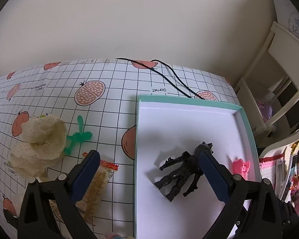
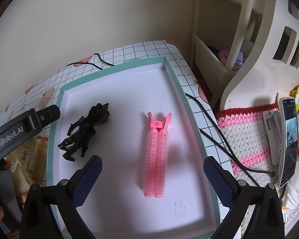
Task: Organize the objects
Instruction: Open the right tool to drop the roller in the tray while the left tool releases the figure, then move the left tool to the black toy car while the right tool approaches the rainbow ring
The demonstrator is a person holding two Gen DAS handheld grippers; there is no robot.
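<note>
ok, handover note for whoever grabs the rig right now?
Left gripper: open, empty, above the tray's left edge.
Right gripper: open, empty, over the tray.
In the teal-rimmed tray: black figure, pink hair roller clip.
Still on the tablecloth left of the tray: green toy, snack packet, cream lace fabric.
Left to do: probably move those three in.
</note>
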